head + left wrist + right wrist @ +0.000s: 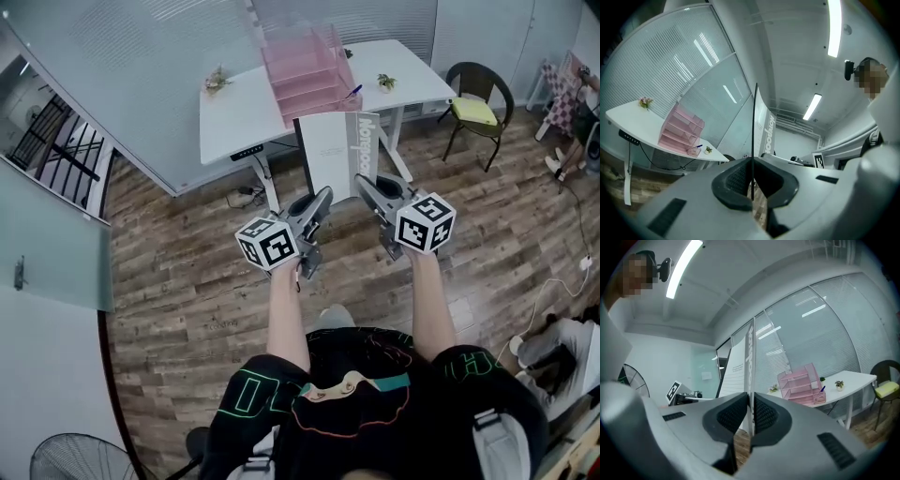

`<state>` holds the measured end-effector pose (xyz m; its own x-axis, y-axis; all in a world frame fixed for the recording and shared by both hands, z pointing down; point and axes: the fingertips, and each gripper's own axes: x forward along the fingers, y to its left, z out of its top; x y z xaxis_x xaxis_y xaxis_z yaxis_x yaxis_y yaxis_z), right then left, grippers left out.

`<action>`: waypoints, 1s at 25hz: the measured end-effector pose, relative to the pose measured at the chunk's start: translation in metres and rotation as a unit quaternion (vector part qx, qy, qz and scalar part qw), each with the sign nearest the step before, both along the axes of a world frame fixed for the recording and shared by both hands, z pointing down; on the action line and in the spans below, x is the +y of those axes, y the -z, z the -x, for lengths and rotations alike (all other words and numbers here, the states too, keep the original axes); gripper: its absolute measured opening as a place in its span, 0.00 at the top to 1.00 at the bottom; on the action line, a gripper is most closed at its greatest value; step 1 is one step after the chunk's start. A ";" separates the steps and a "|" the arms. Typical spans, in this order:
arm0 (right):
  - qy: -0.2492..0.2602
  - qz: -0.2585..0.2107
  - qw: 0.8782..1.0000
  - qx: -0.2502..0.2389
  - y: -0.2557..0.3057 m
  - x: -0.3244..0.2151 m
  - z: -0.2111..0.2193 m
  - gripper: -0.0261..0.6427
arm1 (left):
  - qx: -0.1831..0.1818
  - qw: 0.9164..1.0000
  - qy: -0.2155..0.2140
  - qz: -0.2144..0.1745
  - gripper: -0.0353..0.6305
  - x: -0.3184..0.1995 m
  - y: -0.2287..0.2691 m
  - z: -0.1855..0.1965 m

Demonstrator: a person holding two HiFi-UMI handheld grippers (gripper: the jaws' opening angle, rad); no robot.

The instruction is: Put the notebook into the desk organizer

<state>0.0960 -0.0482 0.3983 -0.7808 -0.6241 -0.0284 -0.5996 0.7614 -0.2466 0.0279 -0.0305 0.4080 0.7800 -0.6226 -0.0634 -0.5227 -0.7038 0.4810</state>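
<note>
I hold a white notebook (337,155) upright in the air between both grippers, short of the white desk (234,117). My left gripper (323,195) is shut on its left edge and my right gripper (361,182) is shut on its printed grey spine side. In the left gripper view the notebook (765,133) shows almost edge-on, clamped in my left gripper (752,180). The right gripper view shows the notebook (738,366) pinched in my right gripper (750,416). The pink desk organizer (309,67) stands on the desk beyond the notebook, also visible as the organizer (679,131) and the organizer (801,383).
Two small plants (217,81) (385,82) and a blue pen (354,92) sit on the desk. A chair with a yellow cushion (476,111) stands at the right. Glass partitions (141,56) rise behind the desk. A fan (75,459) is at the lower left on the wooden floor.
</note>
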 end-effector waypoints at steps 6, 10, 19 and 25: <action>-0.007 0.012 1.000 0.006 -0.018 -0.035 0.008 0.92 | 0.003 1.000 0.000 0.012 0.94 -0.036 -0.018 0.008; -0.021 0.010 1.000 0.010 -0.018 -0.076 0.007 0.92 | 0.009 1.000 -0.011 0.009 0.94 -0.076 -0.018 0.007; -0.037 0.010 0.999 0.019 -0.027 -0.188 0.042 0.92 | 0.013 1.000 -0.014 0.014 0.94 -0.186 -0.026 0.041; -0.041 0.027 0.999 0.022 -0.028 -0.271 0.081 0.92 | 0.009 0.999 -0.001 0.034 0.94 -0.267 -0.024 0.080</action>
